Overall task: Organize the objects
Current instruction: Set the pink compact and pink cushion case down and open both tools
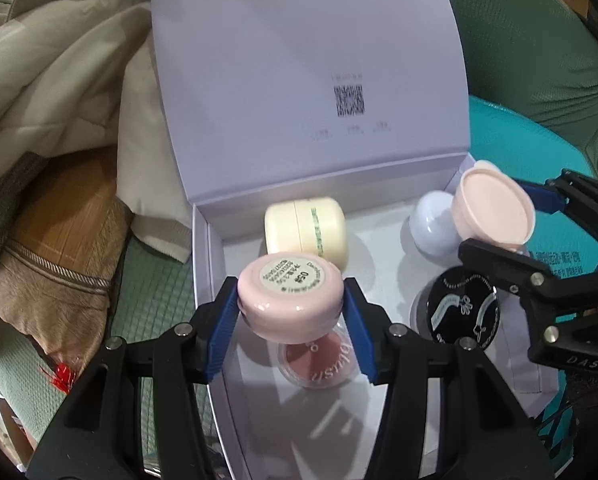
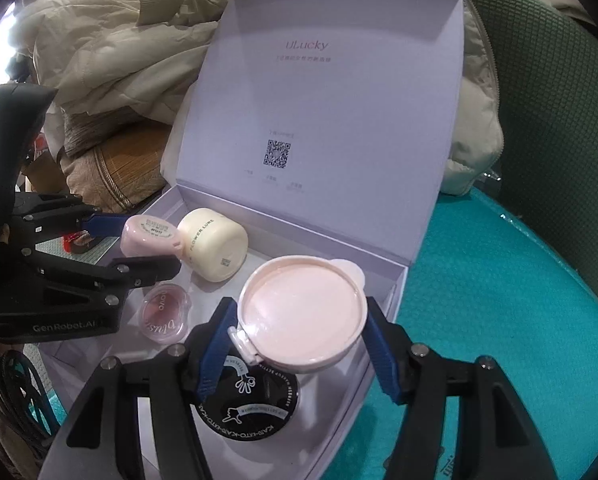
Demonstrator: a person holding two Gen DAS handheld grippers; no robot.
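Both hands are loaded over the open white box (image 1: pixel 219 264). The left gripper (image 1: pixel 291 304) has its blue pads clamped on a small pink jar (image 1: pixel 291 300), label side up, held above the box floor. The right gripper (image 2: pixel 299 336) is closed around a peach compact (image 2: pixel 303 314), hinge toward the camera, also lifted. Below them in the box: a cream jar (image 2: pixel 215 248) lying on its side near the back wall, a clear blush pot (image 2: pixel 165 314) at the front left, a black round tin (image 2: pixel 255 404) under the compact. A pale rounded item (image 1: pixel 433 224) sits at the back right, possibly a lid, hard to tell. The box lid (image 2: pixel 319 120) stands upright; a beige jacket (image 2: pixel 119 48) is heaped behind, a teal sheet (image 2: pixel 499 300) to the right.
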